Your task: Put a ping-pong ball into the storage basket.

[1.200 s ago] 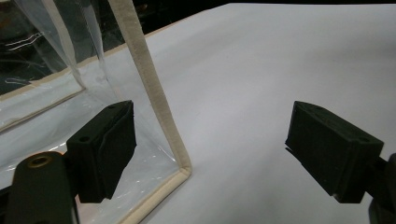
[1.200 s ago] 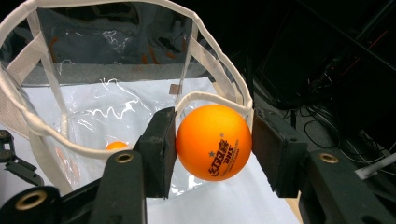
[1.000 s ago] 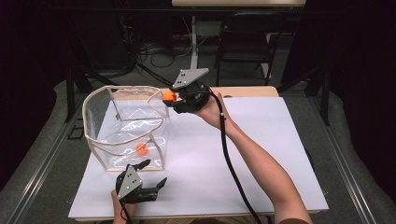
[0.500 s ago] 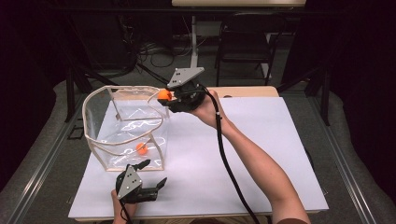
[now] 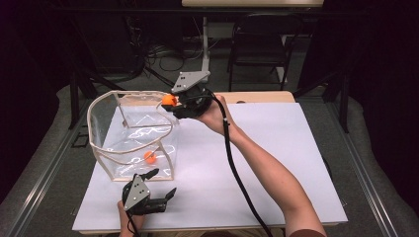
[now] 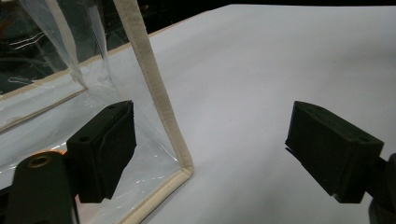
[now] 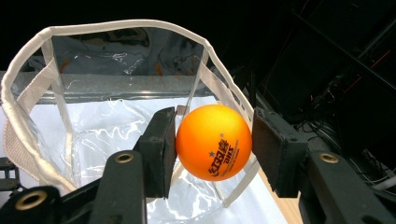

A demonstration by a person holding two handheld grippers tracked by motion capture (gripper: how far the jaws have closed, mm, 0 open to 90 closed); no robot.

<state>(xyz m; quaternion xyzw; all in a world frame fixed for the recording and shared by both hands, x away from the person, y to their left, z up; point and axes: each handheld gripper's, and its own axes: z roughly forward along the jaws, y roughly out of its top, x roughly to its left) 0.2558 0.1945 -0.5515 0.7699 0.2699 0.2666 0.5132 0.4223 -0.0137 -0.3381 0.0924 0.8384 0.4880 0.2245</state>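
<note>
My right gripper [image 7: 214,144]: clamped on the orange ball [image 7: 214,142], over the clear bag's [image 5: 129,143] far right rim.
My left gripper [image 6: 210,154]: fingers apart, near the bag's near corner.

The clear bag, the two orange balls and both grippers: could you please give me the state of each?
clear bag: upright, top open.
held ball: clamped in the right gripper at the bag's rim.
second ball: lying inside the bag.
right gripper: shut on the held ball.
left gripper: open, at the bag's near corner.
</note>
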